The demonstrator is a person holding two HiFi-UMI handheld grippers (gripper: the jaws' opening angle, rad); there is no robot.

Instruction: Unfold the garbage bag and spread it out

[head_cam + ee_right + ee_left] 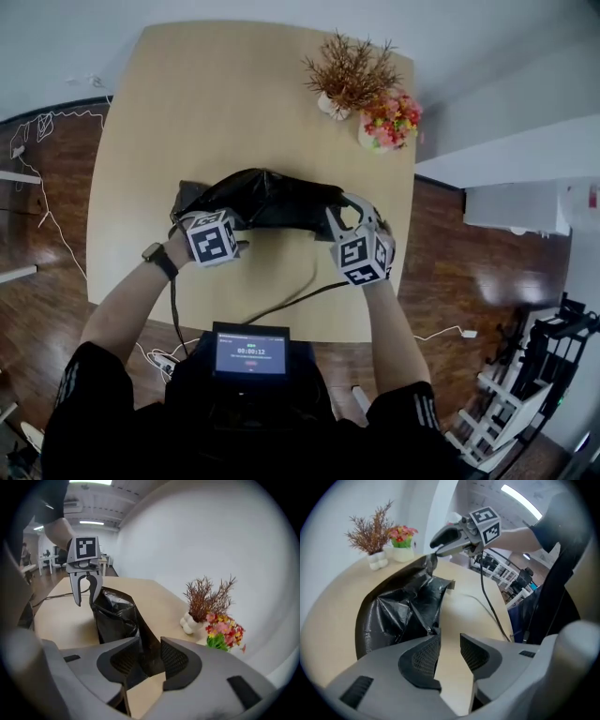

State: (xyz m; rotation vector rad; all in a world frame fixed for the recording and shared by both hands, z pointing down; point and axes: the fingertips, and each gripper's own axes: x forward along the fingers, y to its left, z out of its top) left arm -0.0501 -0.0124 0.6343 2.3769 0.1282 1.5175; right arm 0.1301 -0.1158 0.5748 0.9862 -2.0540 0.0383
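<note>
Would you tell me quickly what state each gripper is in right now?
Left gripper: open, holding nothing.
Right gripper: open, with the garbage bag between its jaws, not pinched.

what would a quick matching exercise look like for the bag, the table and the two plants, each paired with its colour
Things:
1. garbage bag
2. table
3. dried plant
4. flowers

Colours:
a. reddish brown
b. pink, red and yellow
c. black
d. light wood

Pairs: 1-c, 2-d, 3-a, 4-b
</note>
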